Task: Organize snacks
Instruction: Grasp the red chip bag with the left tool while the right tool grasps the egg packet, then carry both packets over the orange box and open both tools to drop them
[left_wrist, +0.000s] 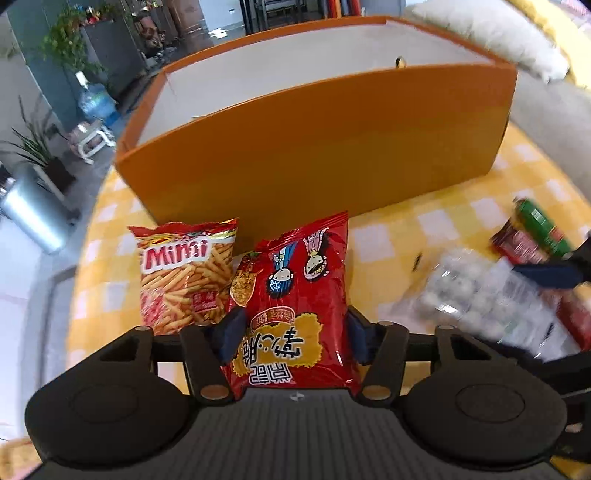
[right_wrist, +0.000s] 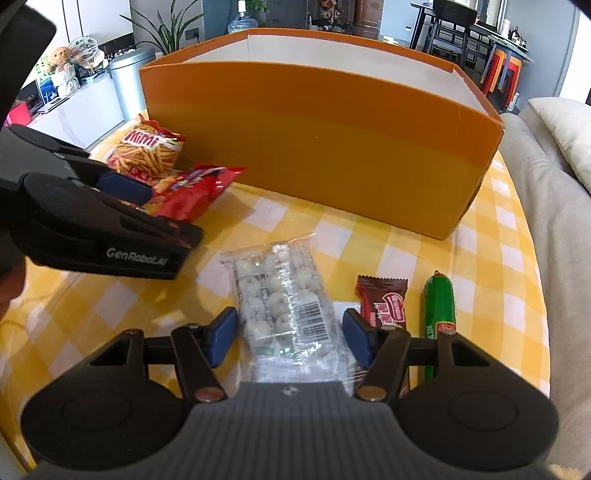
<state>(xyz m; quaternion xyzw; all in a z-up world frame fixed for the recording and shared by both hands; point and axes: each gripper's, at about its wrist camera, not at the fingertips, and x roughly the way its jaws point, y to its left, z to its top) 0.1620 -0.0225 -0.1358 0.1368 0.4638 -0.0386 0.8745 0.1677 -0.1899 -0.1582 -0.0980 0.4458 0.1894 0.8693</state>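
Pinching the red snack bag (left_wrist: 291, 314) across its width with the left tongs (left_wrist: 291, 334), beside the Mimi bag (left_wrist: 184, 273) on the table (right_wrist: 369, 240); straddling the clear candy pack (right_wrist: 284, 314) with the right tongs (right_wrist: 290, 338), pads looking just apart. Lifting gently, clearing the orange box (right_wrist: 325, 147) wall. Not seeing the box floor; contact unclear.

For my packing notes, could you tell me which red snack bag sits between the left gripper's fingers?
The red cartoon-figure bag; the Mimi fries bag lies outside them.
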